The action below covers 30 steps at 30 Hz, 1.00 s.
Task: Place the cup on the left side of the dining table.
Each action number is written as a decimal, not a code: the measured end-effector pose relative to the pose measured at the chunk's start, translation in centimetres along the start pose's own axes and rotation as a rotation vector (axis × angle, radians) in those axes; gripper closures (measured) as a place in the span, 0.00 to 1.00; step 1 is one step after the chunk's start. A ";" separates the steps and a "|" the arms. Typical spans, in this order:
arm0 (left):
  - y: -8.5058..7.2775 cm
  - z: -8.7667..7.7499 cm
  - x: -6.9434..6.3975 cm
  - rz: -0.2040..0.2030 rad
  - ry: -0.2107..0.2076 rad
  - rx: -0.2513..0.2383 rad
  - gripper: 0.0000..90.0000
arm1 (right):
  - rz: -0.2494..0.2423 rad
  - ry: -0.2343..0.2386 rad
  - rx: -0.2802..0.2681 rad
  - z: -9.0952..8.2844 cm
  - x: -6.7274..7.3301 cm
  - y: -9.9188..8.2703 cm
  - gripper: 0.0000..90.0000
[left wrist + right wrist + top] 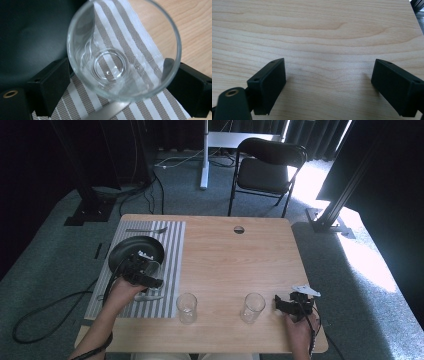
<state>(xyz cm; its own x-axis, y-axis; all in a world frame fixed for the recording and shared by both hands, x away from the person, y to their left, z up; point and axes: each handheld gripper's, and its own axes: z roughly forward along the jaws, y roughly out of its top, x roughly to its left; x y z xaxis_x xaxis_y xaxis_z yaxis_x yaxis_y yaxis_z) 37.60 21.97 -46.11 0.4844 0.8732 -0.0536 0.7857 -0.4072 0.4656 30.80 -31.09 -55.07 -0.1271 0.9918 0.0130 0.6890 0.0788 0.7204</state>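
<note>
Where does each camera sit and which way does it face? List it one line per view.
High view: above the person's side, looking forward and down on the table; both forearms, left gripper, right gripper.
Left gripper view: rides the left gripper, looking down into a glass on the striped mat beside the black plate; own jaws.
Right gripper view: looks along open jaws at bare tabletop.
Shared: mat, plate and glass appear in the high view too.

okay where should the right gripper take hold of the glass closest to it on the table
Grip the glass across its side wall around mid-height, coming in level from its right, where the right gripper already sits open. It stands upright with bare table around it, and the other glass stands well clear.
</note>
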 end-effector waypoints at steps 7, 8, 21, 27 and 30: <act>-1.2 0.6 0.3 -0.006 0.004 0.023 0.02 | 0.000 0.000 0.000 0.0 0.0 0.0 0.13; -1.4 0.6 0.3 -0.002 0.012 0.013 0.02 | 0.000 0.000 0.000 0.0 0.0 0.0 0.13; -4.9 0.6 2.0 -0.071 0.089 -0.052 0.02 | 0.001 0.000 0.000 0.0 0.0 0.0 0.13; -6.3 0.2 2.5 -0.109 0.099 -0.066 0.02 | 0.000 0.000 0.000 0.0 0.0 0.0 0.13; -6.9 0.1 2.8 -0.128 0.100 -0.067 0.02 | 0.000 0.000 0.000 0.0 0.0 0.0 0.13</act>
<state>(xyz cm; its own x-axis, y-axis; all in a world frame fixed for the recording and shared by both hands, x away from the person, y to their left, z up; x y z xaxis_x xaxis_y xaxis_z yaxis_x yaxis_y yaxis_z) 33.58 27.24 -49.57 0.3388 0.9404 -0.0295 0.8095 -0.2754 0.5185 30.80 -31.08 -55.07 -0.1269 0.9918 0.0130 0.6889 0.0787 0.7205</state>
